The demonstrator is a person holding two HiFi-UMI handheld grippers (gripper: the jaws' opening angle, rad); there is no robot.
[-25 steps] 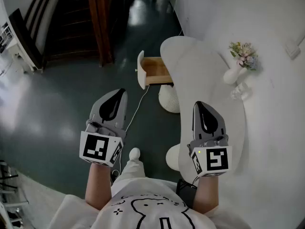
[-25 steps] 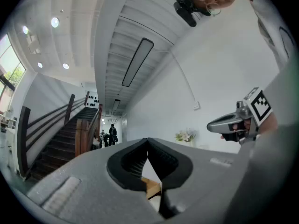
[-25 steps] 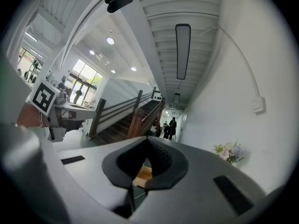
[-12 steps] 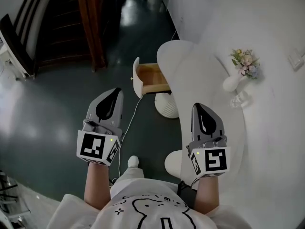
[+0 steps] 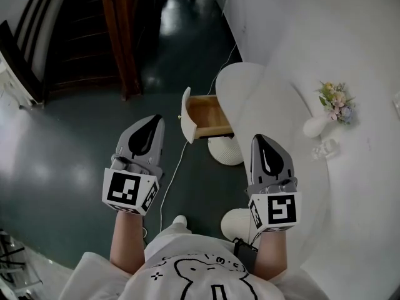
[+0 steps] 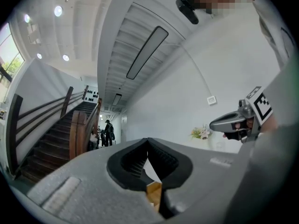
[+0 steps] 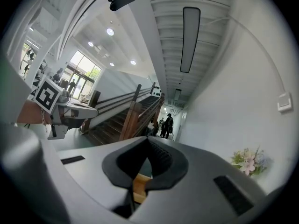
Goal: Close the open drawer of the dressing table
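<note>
Drawer point(image 5: 209, 114), open, jutting from surface point(image 5: 275, 124); left hand-held gripper point(image 5: 152, 120) and right hand-held gripper point(image 5: 260, 139), both clenched empty, short of drawer, likely poised to push.

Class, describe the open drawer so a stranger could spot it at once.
Find the white dressing table against the white wall. The drawer sticks out from its side over the dark floor; it alone shows bare wood inside behind a white front.

Bright, even indoor light; window point(image 7: 81, 74) glare left of the jaws, glossy floor point(image 5: 62, 149) reflections, heavy fisheye vignetting at edges.
</note>
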